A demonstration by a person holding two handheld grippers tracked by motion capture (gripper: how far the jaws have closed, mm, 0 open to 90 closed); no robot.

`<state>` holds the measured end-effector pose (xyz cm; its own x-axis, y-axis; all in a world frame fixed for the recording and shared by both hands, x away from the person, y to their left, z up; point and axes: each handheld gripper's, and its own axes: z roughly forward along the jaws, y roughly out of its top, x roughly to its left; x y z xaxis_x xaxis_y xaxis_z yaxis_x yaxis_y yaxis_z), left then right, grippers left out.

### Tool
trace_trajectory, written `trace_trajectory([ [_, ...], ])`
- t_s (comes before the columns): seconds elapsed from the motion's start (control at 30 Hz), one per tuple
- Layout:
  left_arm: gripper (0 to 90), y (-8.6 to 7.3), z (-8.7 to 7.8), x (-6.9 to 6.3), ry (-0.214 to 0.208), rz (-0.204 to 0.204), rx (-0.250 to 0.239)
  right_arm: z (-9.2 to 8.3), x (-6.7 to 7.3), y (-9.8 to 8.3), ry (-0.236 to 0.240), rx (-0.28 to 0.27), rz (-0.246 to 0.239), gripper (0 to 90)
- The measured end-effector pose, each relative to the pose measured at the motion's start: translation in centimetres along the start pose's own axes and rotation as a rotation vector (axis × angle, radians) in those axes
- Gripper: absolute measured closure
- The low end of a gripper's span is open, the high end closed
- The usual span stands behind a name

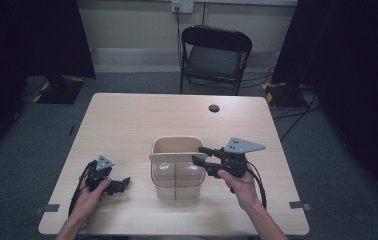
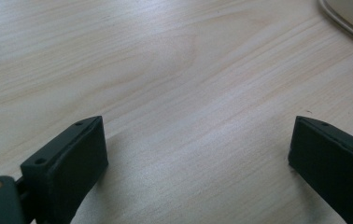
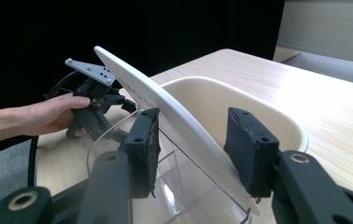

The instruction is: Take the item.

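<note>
Two grippers: your left gripper (image 1: pixel 123 184) rests at the lower left of the high view, jaws wide apart over bare table (image 1: pixel 127 125), nothing between them; your right gripper (image 1: pixel 198 155) sits right of centre, jaws closed on the lid.
Step in hand: you appear to be lifting the lid (image 3: pixel 132 81) off; it stands tilted, one edge up, its lower edge at the clear container's rim.
Clear container (image 1: pixel 177 182): centre of the high view, nearest you; a thin divider shows inside, and both halves look empty.
Cream tub (image 1: pixel 174 144): just behind the clear container, touching or nested, I cannot tell which; its inside looks empty.
Next move: judged from this, keep the grip firm and carry the lid clear, since a tilted lid may slip or drag the light container.
Far: a folding chair (image 1: pixel 216 55) stands beyond the table, top centre.
</note>
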<state>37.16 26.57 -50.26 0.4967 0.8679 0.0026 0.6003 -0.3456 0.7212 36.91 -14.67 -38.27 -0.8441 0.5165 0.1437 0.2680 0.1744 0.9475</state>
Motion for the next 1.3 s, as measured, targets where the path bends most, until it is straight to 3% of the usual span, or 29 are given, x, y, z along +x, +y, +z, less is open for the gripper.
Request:
trace_trajectory([
  [1.3,3.9,0.0,0.0,0.0,0.002,0.0,0.0,-0.16,0.06,0.0,-0.003,-0.006,0.0,55.6],
])
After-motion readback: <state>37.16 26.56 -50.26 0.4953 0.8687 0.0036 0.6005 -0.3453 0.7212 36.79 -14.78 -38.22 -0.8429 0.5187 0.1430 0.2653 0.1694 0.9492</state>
